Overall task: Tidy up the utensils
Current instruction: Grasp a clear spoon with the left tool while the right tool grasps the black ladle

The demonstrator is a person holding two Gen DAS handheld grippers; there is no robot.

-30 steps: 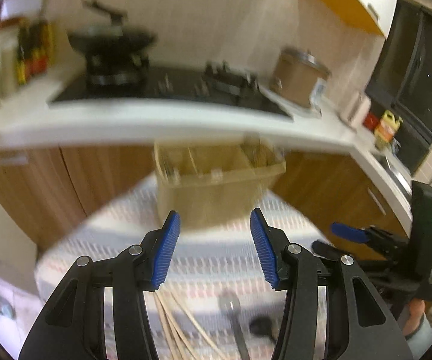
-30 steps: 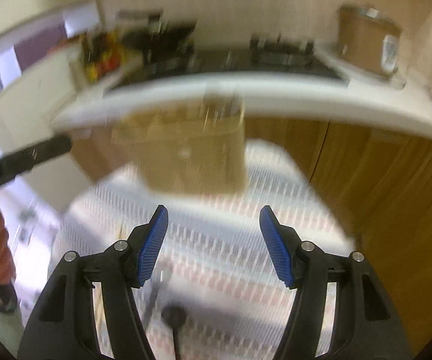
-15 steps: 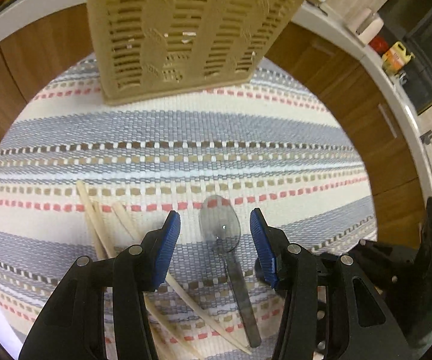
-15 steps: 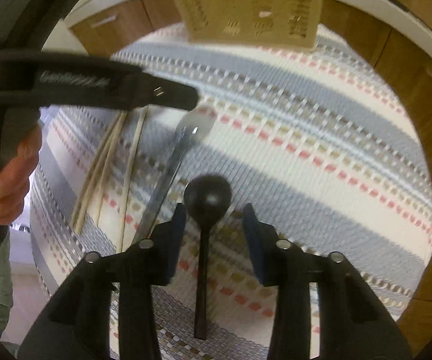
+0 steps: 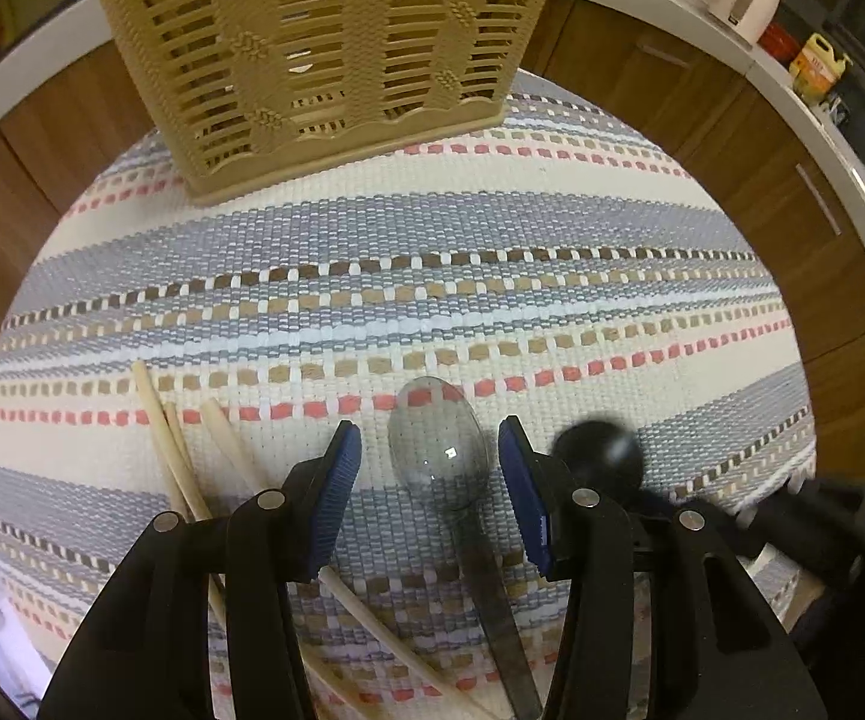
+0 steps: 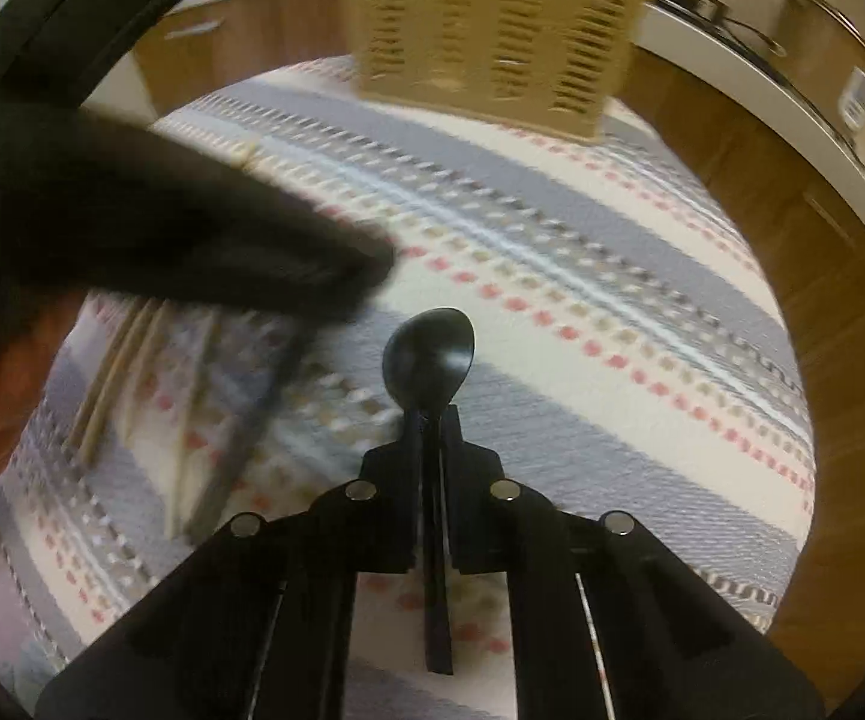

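A clear plastic spoon (image 5: 439, 450) lies on the striped cloth, its bowl between the open fingers of my left gripper (image 5: 431, 480). Several wooden chopsticks (image 5: 192, 468) lie just left of it. My right gripper (image 6: 431, 420) is shut on the neck of a black spoon (image 6: 429, 354), whose bowl points toward the basket; the black spoon (image 5: 597, 459) also shows in the left wrist view, right of the clear spoon. A tan slotted plastic basket (image 5: 324, 42) stands at the far edge of the cloth and shows in the right wrist view too (image 6: 492, 24).
The round table with the striped cloth (image 5: 492, 300) is ringed by wooden kitchen cabinets (image 5: 792, 192) and a white counter. The left gripper's black body (image 6: 162, 228) and the hand holding it fill the left of the right wrist view.
Both grippers have dropped from facing the kitchen down to the cloth. The right gripper has shut on the black spoon. The left gripper has settled around the clear spoon's bowl, still open.
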